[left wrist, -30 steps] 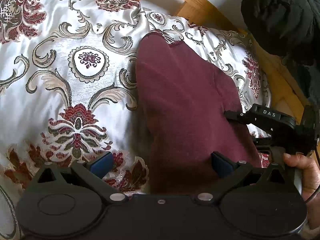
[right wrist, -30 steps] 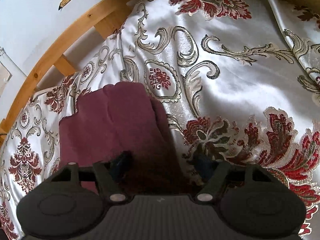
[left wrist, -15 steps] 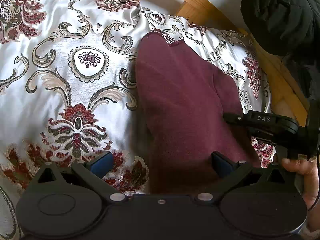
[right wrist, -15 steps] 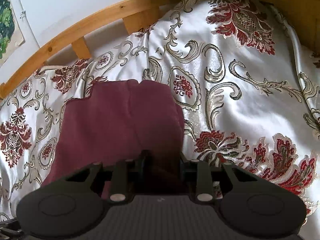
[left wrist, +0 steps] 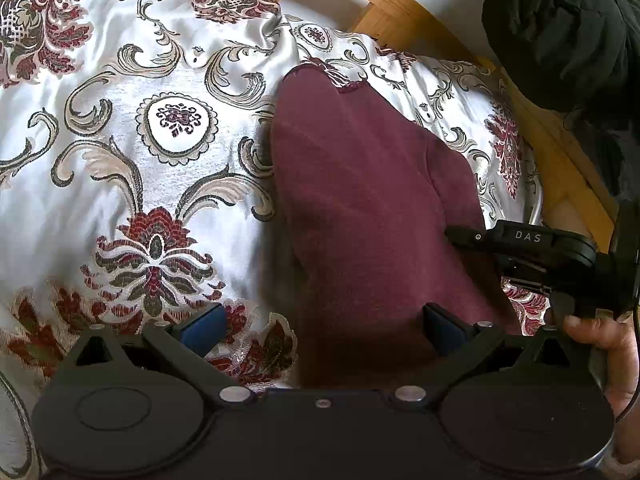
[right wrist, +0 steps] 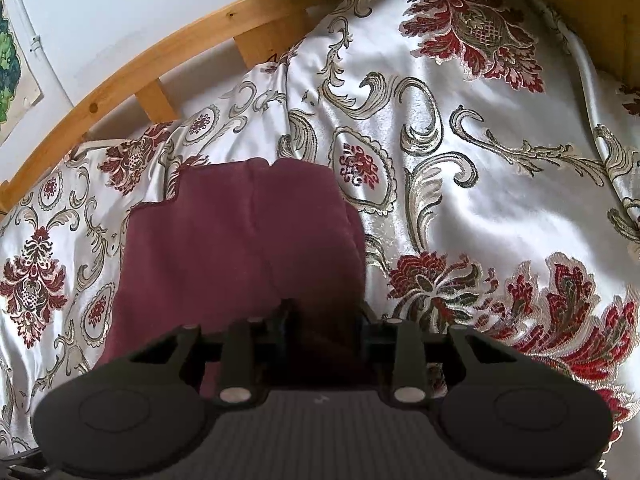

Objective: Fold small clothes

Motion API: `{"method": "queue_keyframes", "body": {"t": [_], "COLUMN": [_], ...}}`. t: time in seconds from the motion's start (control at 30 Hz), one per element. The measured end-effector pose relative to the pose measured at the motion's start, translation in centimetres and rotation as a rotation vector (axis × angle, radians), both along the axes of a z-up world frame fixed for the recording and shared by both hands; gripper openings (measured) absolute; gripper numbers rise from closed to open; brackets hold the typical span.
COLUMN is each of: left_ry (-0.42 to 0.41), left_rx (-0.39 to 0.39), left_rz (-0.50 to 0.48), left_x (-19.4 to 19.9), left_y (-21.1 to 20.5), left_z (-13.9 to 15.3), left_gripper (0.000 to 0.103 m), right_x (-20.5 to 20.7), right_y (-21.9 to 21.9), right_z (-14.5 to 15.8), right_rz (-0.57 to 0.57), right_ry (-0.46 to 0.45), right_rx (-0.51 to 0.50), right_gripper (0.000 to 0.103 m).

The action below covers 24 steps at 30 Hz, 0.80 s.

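Right claw (right wrist: 324,316) had just narrowed onto the maroon garment's (right wrist: 240,248) near edge; left claw (left wrist: 324,320) stood wide. We judged the fold was starting: next, carry the edge toward 12 o'clock.

I see bright daylight with sheen glare on the satin bedspread (right wrist: 500,184). Near maroon cloth (left wrist: 372,216) sits in dark shadow by both tools. Heavy fisheye bending, dark corners.

Only readable text: "DAS", white letters on the black body of the right gripper (left wrist: 460,236), seen beside the maroon garment (left wrist: 372,216). Nothing else legible.
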<state>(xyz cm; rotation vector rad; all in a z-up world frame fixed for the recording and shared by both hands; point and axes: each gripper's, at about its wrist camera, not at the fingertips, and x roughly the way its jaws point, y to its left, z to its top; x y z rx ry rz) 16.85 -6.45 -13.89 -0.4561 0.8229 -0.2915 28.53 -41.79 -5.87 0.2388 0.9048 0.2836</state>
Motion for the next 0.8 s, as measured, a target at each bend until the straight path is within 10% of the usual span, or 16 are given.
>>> {"method": "queue_keyframes", "body": {"t": [0.8], "left_ry": [-0.047], "left_rx": [0.026], "left_rz": [-0.034], "left_x": [0.7], "left_y": [-0.9], "left_z": [1.0], "left_gripper": [0.102], "right_x": [0.3], "right_y": [-0.6], "right_z": [-0.1], "right_rz": [-0.029], "right_ry": [-0.028], "right_rx": [0.068], "right_gripper": [0.045]}}
